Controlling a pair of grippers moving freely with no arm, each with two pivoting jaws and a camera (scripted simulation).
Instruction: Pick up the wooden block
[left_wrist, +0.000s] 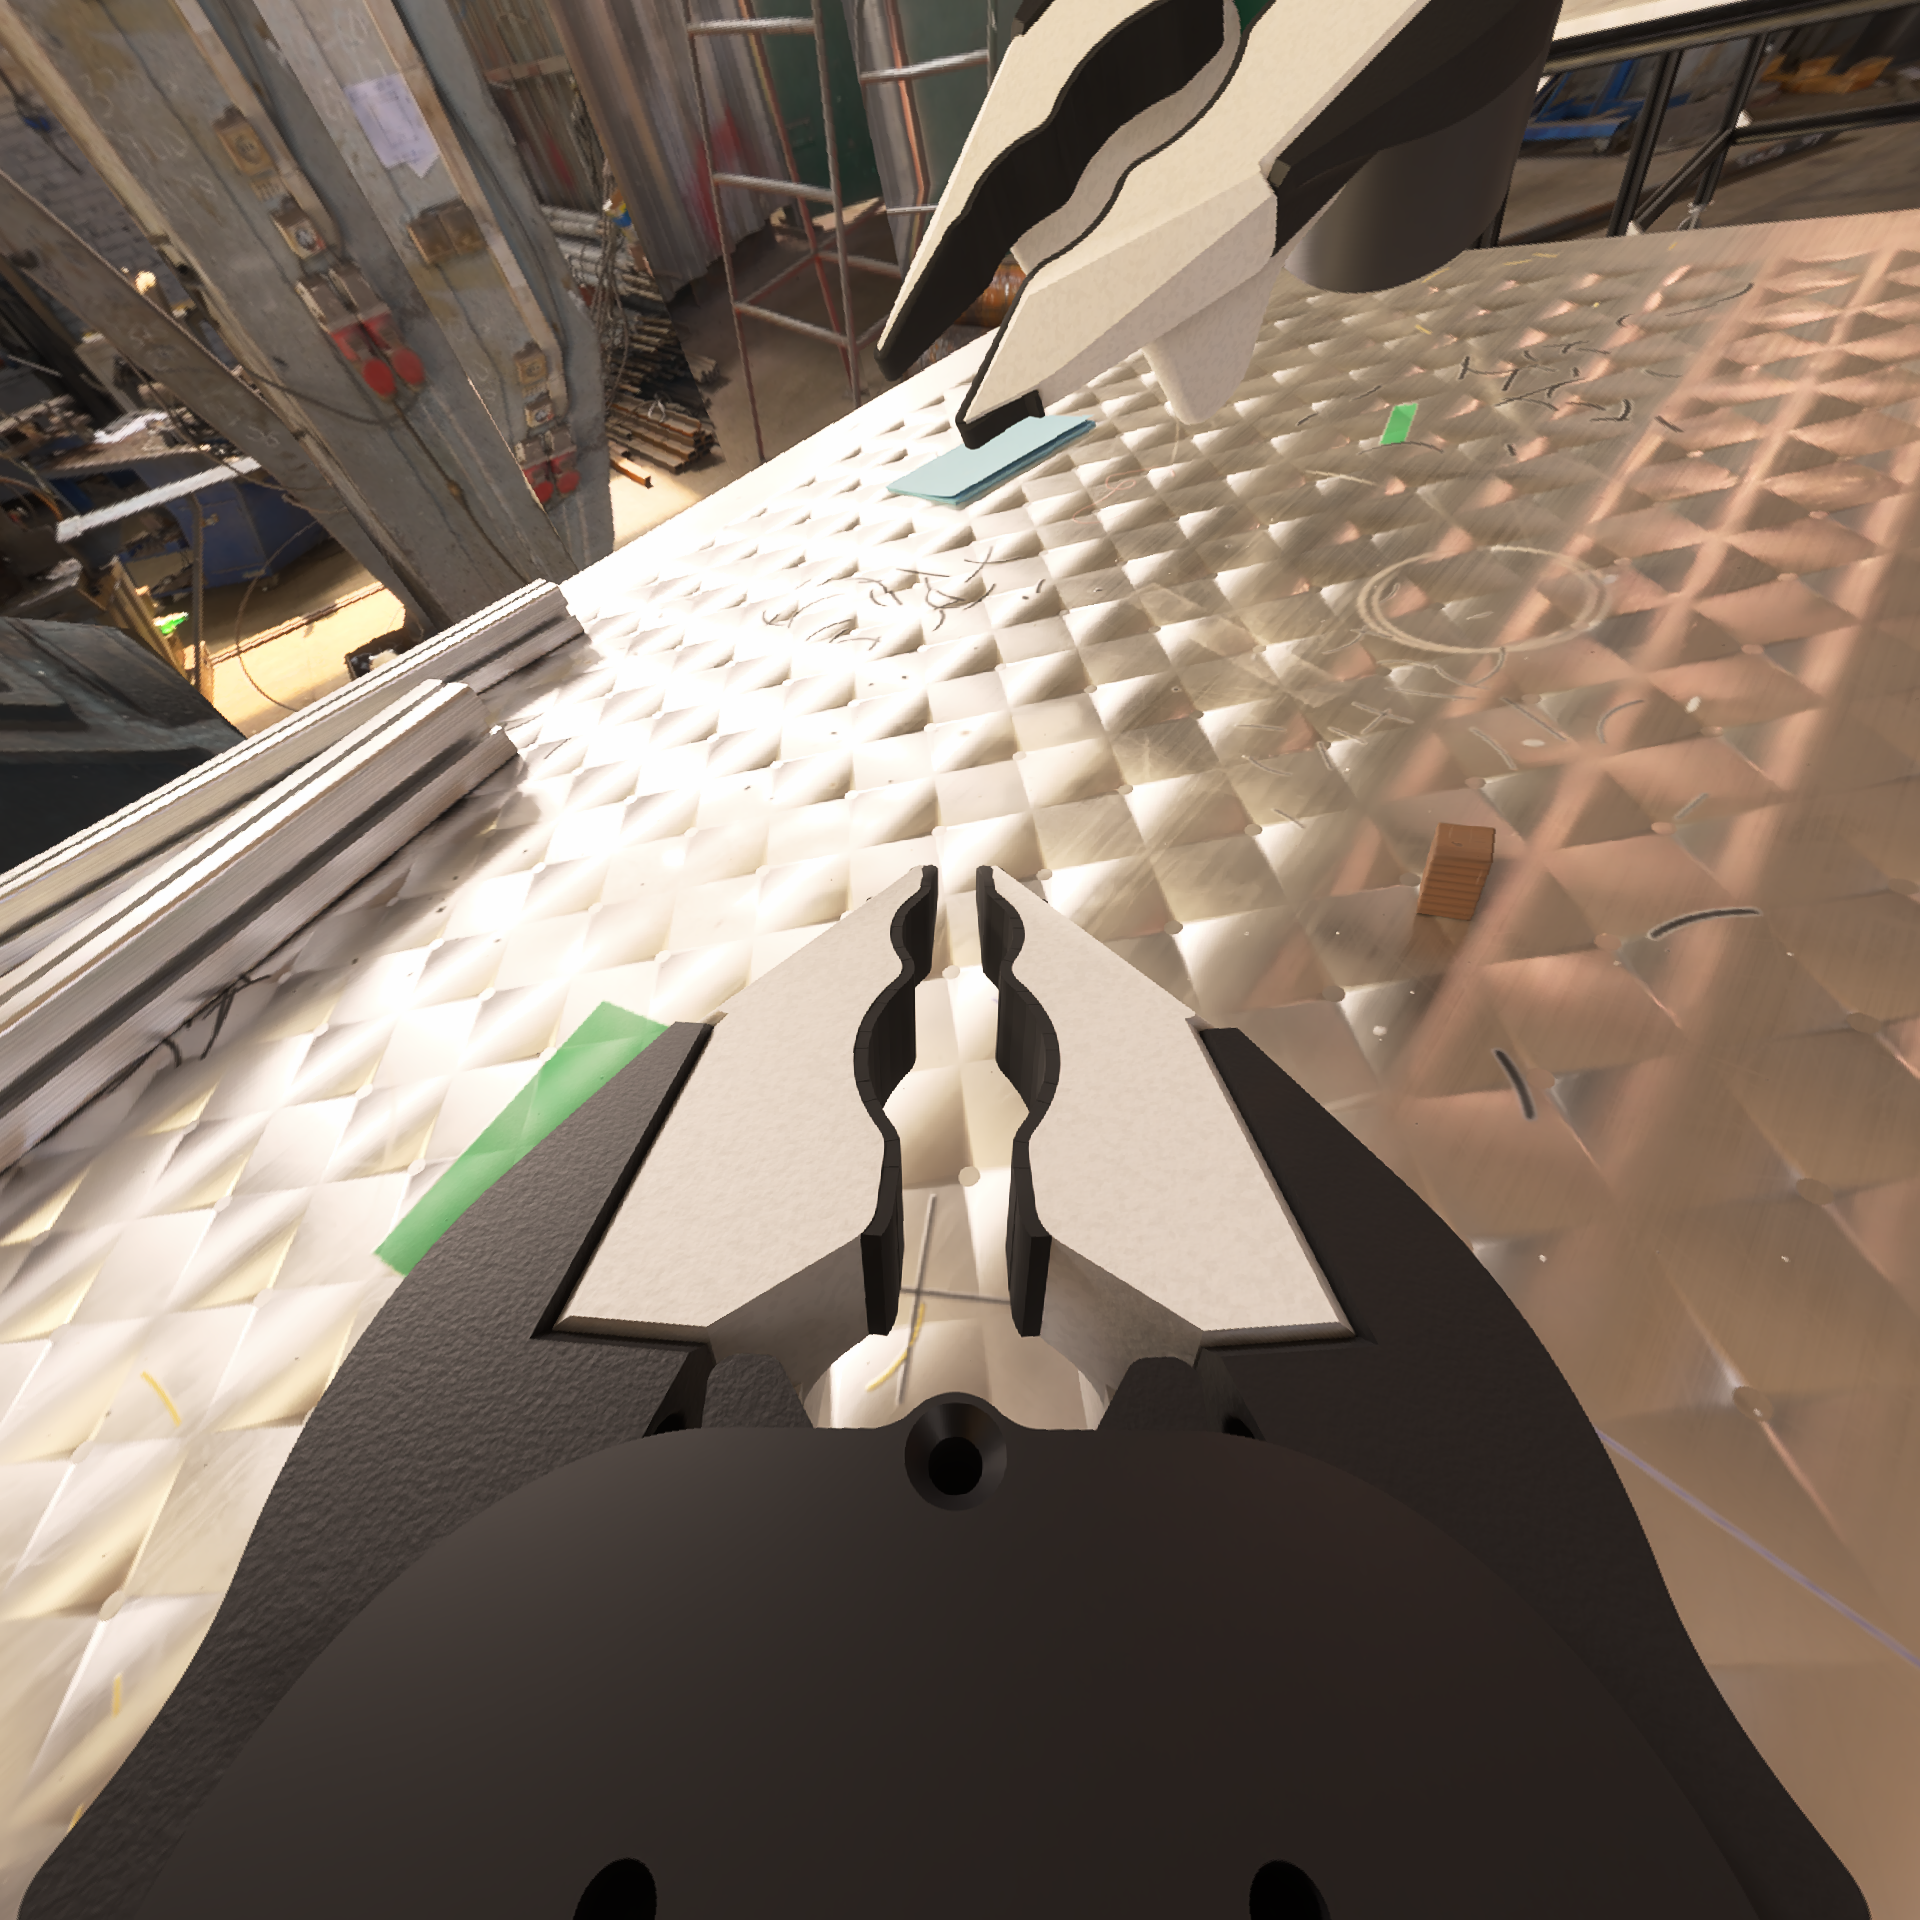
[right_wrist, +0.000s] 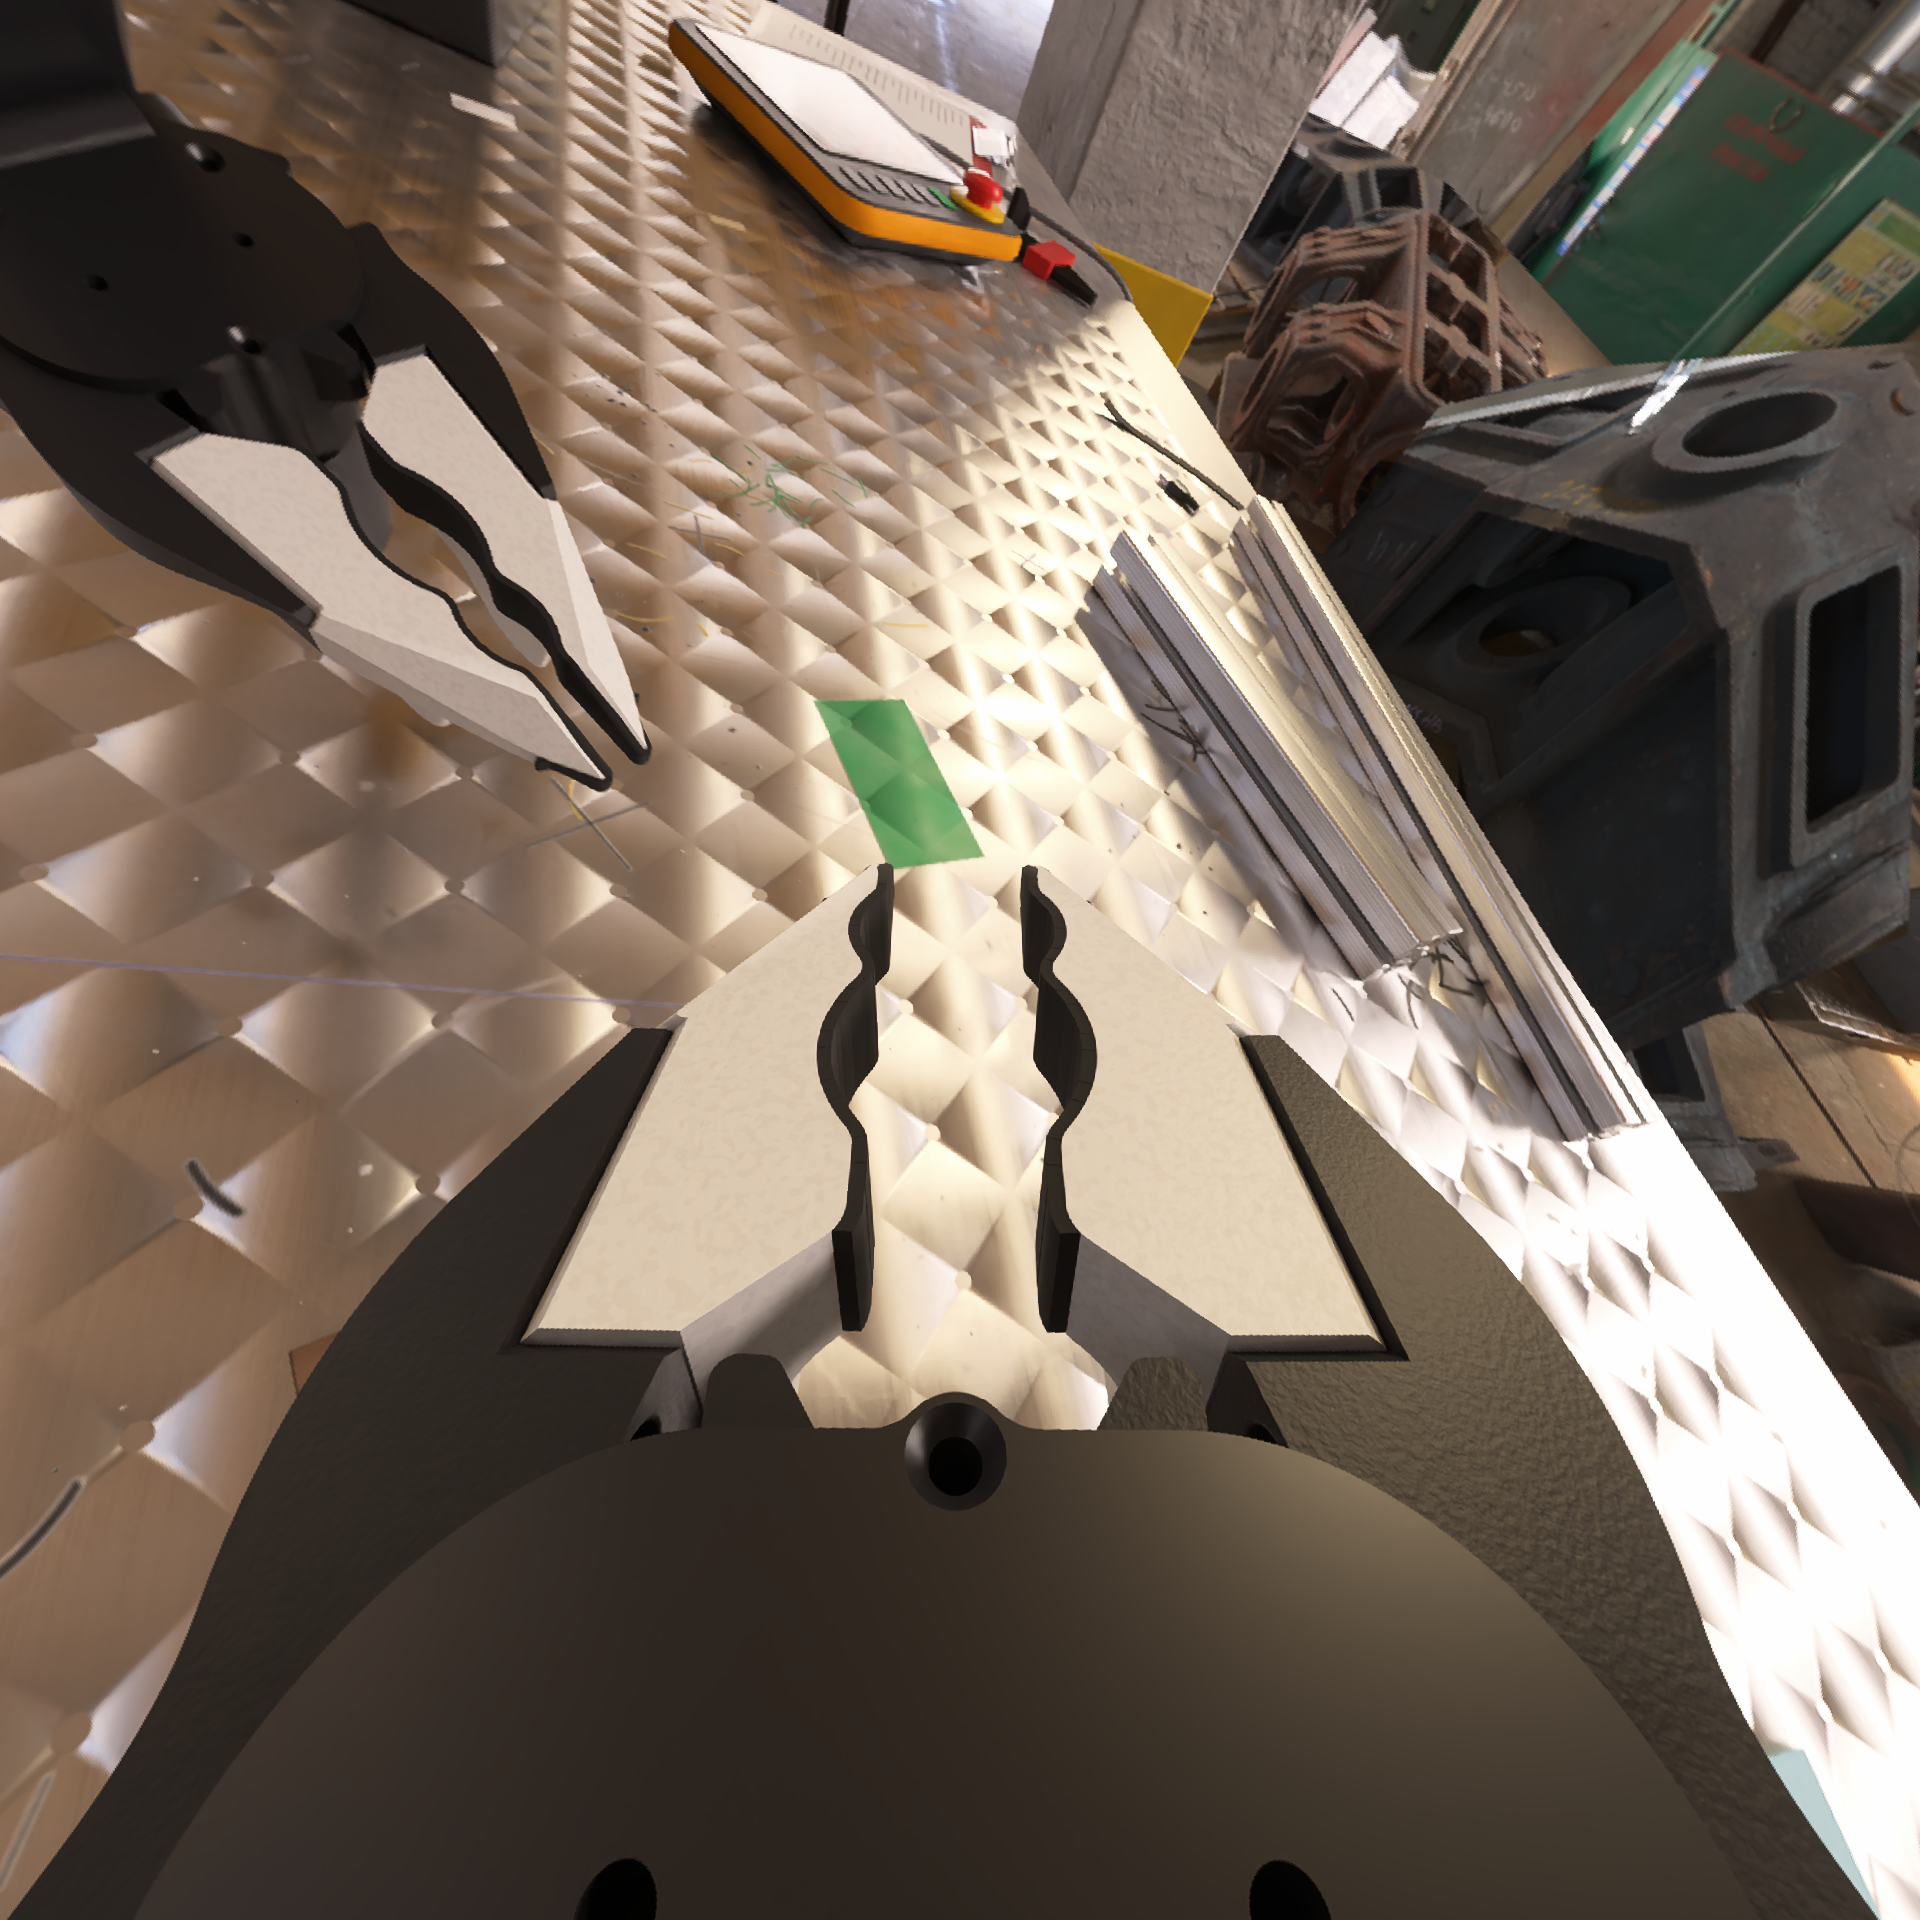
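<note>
The wooden block (left_wrist: 1455, 871) is a small brown block that lies on the patterned metal table (left_wrist: 1143, 675), to the right of my left gripper's tips and a little beyond them. My left gripper (left_wrist: 956, 883) hovers over the table with its jaws almost touching and nothing between them. It also shows in the right wrist view (right_wrist: 615, 762), at the upper left. My right gripper (right_wrist: 956, 883) is open and empty above the table. In the left wrist view it hangs at the top (left_wrist: 940, 395), far from the block. I cannot make out the block in the right wrist view.
A pale blue flat pad (left_wrist: 987, 462) lies under the right gripper's tips. Green tape strips (left_wrist: 520, 1143) (right_wrist: 899, 779) lie on the table. Aluminium profiles (left_wrist: 260, 810) (right_wrist: 1351, 790) run along the table's edge. An orange-edged control pendant (right_wrist: 862, 135) lies at the far end.
</note>
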